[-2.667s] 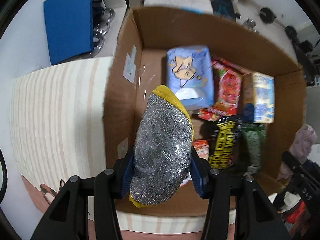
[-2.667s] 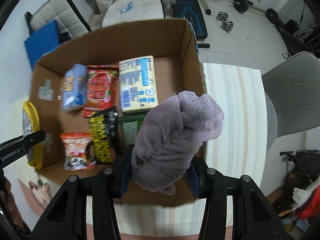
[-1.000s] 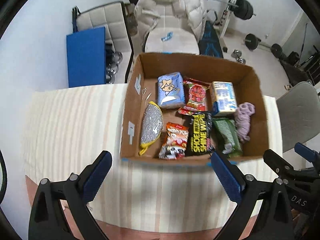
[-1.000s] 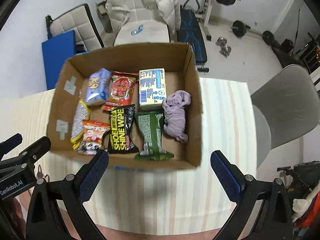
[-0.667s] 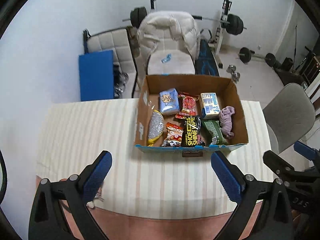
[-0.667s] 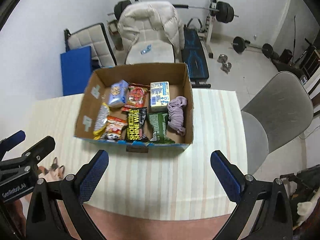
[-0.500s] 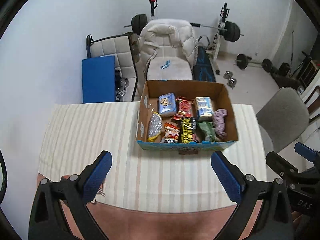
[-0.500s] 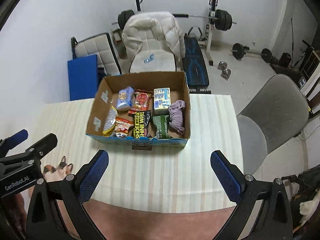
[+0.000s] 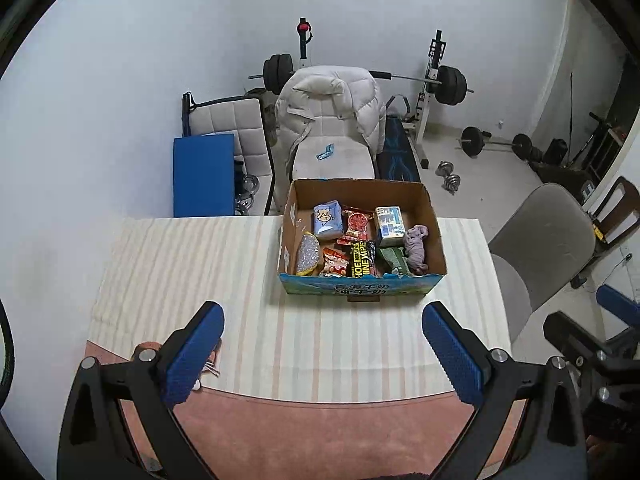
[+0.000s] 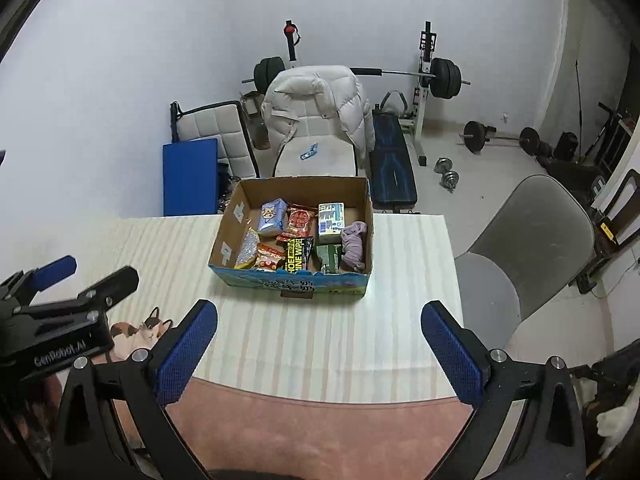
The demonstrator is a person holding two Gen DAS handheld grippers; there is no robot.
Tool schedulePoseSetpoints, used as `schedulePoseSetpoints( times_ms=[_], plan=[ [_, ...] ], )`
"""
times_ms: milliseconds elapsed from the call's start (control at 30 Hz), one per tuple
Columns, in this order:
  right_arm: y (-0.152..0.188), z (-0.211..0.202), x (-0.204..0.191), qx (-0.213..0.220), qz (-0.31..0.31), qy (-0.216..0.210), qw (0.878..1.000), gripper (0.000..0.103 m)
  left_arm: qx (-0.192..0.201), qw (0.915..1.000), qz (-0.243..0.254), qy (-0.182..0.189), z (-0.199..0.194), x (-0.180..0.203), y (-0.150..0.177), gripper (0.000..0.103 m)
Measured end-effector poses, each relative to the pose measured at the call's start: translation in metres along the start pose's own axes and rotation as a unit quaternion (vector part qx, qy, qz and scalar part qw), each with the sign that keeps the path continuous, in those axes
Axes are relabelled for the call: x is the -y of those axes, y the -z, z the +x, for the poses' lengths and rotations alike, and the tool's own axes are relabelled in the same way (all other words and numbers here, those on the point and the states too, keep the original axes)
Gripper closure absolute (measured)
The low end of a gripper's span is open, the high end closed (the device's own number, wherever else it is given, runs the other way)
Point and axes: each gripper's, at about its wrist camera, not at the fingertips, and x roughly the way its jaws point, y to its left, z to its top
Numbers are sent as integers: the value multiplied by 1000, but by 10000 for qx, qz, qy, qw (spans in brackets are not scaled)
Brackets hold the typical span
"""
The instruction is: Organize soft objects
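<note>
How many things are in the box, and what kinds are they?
In the cardboard box:
Sponge: 1
Purple cloth: 1
Blue tissue pack: 1
Red snack bags: 2
Black shoe wipes pack: 1
Green pack: 1
White and blue carton: 1
Total: 8

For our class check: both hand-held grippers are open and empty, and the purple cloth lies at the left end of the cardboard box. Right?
Not quite. The purple cloth lies at the right end of the cardboard box, as the right wrist view shows. Both grippers are open and empty.
</note>
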Motion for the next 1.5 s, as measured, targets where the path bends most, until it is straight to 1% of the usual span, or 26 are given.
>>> schedulePoseSetpoints(
  times_ms=[167,267,567,733,933,1500],
  plan=[
    [9,-22,-1,32,-10,-50,10000,0,70,10000,-2,24,-14,0,5,1],
    [12,-30,-1,73,-31,-6,10000,0,94,9999,2,81,-18,1,7,1],
    [-1,-41,1,430,3,273,9987,0,345,9994,-30,-36,-23,1,4,1],
    [-9,-42,-1,506,-19,313,9982,0,470,9988,-94,-52,-27,-2,0,0],
    [-12,-43,-1,525,-6,299,9982,0,516,9986,-135,-56,-29,-2,-1,0],
    [-15,-44,-3,597,-6,301,9978,0,512,9986,-129,-59,-31,-2,-1,0]
  ],
)
